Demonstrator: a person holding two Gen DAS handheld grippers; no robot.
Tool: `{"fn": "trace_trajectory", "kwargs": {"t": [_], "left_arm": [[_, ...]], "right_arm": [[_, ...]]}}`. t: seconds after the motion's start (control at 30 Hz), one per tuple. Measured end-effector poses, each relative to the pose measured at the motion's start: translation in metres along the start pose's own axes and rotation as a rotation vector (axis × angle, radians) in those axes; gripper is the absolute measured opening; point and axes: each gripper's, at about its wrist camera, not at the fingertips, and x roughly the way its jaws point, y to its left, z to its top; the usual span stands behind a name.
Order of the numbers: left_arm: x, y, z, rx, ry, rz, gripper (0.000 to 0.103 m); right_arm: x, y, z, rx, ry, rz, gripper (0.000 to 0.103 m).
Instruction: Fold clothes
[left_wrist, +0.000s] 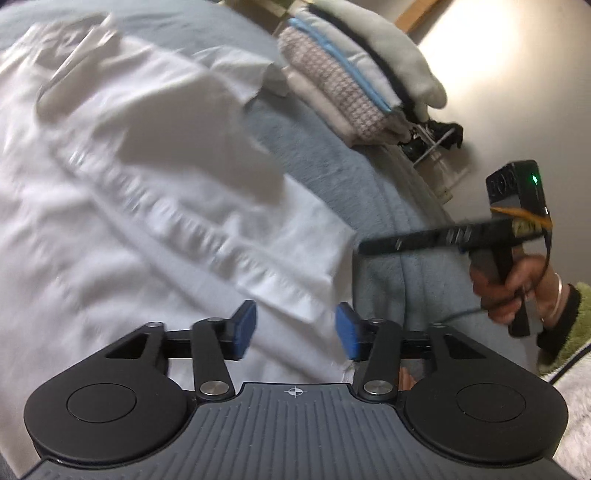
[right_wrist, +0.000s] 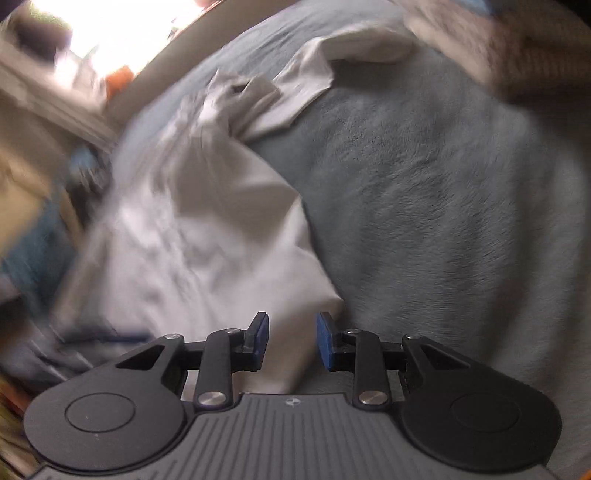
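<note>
You have a stack of folded clothes done, but the white shirt lies seemingly half-folded (blurred) on the bed, left hand-held gripper and right hand-held gripper both spread, gripping nothing.

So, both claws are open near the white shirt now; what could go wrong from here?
1. The left claw is open over the white shirt edge; a shallow pinch may take only one layer, and the fold would open.
2. The right claw hangs over the shirt corner; closing here could also catch the blue blanket.
3. The folded pile lies close to the shirt, so pulling the shirt may disturb it.
</note>
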Motion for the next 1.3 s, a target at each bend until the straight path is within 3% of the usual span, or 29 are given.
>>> {"fn": "trace_trajectory", "kwargs": {"t": [0.07,0.27,0.4,0.53,0.77,0.97,1.2,1.3], "left_arm": [[0.01,-0.012,0.006,0.054,-0.004,0.018,0.059],[0.042,-0.028,0.017,0.181,0.026,0.047,0.066],[0.063,-0.023,0.017,0.227,0.087,0.064,0.066],[0.06,-0.013,0.008,0.225,0.125,0.067,0.065],[0.037,-0.001,-0.008,0.18,0.142,0.056,0.065],[0.025,0.003,-0.014,0.191,0.154,0.062,0.065],[0.012,0.006,-0.021,0.197,0.154,0.085,0.064],[0.007,0.009,-0.021,0.173,0.147,0.094,0.063]], "right_arm": [[0.0,0.012,-0.006,-0.106,0.001,-0.035,0.031],[0.009,0.002,-0.007,-0.011,-0.016,0.054,0.031],[0.028,-0.017,-0.007,0.147,0.001,0.129,0.031],[0.041,-0.037,-0.005,0.313,-0.012,0.227,0.031],[0.028,-0.073,-0.015,0.584,-0.201,0.323,0.031],[0.014,-0.078,-0.028,0.614,-0.249,0.371,0.031],[0.016,-0.046,-0.033,0.422,-0.1,0.352,0.031],[0.019,-0.021,-0.031,0.281,-0.034,0.376,0.031]]}}
